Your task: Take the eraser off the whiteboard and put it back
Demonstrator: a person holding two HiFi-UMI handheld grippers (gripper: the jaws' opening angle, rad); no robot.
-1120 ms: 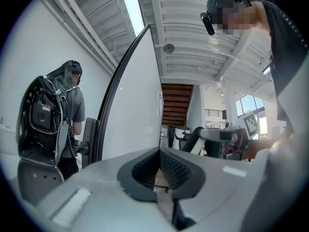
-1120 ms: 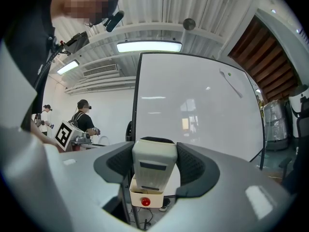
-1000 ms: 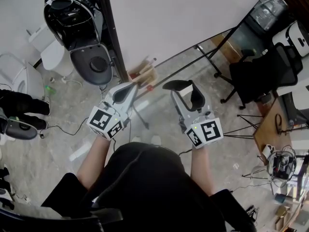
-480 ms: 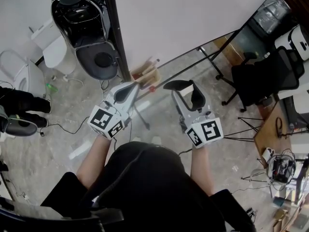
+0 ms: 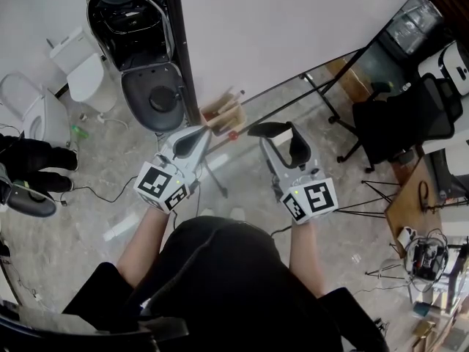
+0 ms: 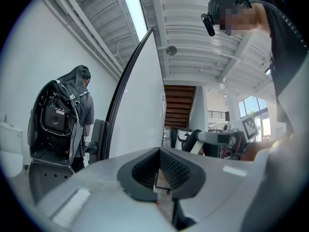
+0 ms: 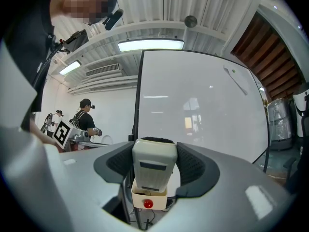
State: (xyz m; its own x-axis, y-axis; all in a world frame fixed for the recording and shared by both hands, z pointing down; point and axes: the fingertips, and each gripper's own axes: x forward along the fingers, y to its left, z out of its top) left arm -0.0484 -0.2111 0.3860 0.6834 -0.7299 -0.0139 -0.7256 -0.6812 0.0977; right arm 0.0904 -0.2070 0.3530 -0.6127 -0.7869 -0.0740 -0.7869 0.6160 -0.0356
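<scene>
A black office chair (image 5: 399, 116) stands at the far right on the stone floor (image 5: 88, 226). At the far left there is a black backpack rig (image 5: 128, 20) with cables, and a white box (image 5: 80, 68) just beside it. A wooden bench (image 5: 403, 207) at the right carries wires. Far off, a person (image 7: 88, 122) in a black cap stands.
</scene>
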